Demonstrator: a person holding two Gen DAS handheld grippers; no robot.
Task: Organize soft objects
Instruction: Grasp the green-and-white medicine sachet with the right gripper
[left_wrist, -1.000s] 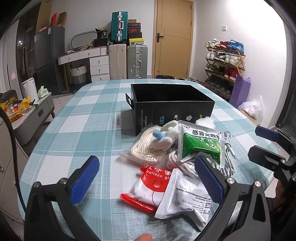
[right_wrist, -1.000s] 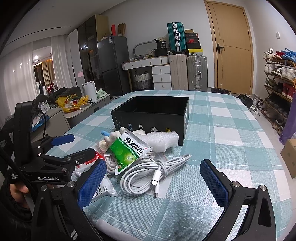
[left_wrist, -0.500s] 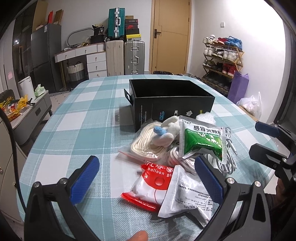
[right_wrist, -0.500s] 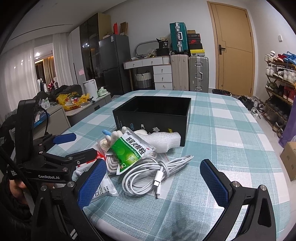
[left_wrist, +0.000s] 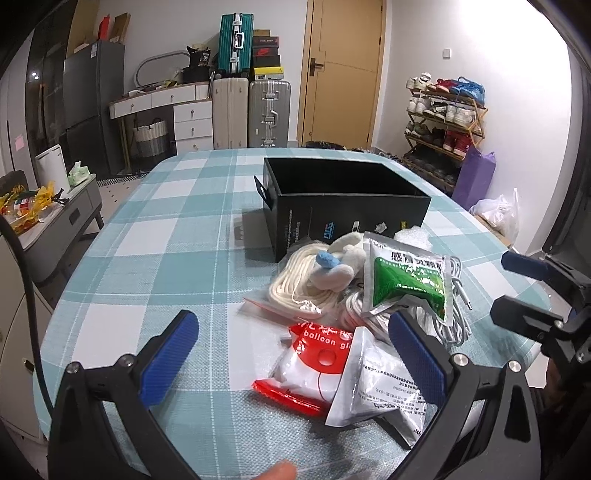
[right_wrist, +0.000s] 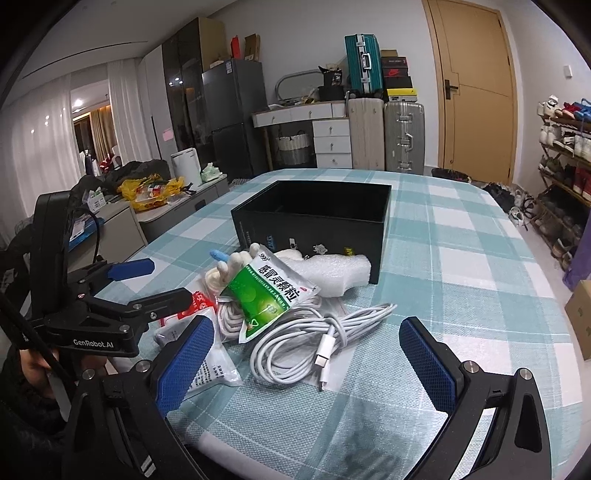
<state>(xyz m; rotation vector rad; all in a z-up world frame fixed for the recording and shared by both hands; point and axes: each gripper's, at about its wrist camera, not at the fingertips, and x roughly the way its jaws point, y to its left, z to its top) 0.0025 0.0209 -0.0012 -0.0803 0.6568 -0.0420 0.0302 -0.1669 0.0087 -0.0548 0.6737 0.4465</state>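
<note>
Left gripper (left_wrist: 291, 354) spread wide, empty, had crept closer to pile in front of black box (left_wrist: 347, 206); right gripper (right_wrist: 306, 354) also wide, empty, over white cable (right_wrist: 314, 332); green sachet (right_wrist: 267, 293) atop pile; box held nothing visible, sorting not yet begun

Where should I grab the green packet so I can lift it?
Grab the green packet by its free lower corner, coming in low from the near side with the right gripper, whose jaws are open. The packet leans tilted on the white cable and rope, so that flat sealed edge sticks out clear. It is thin, so pinch across the edge.
</note>
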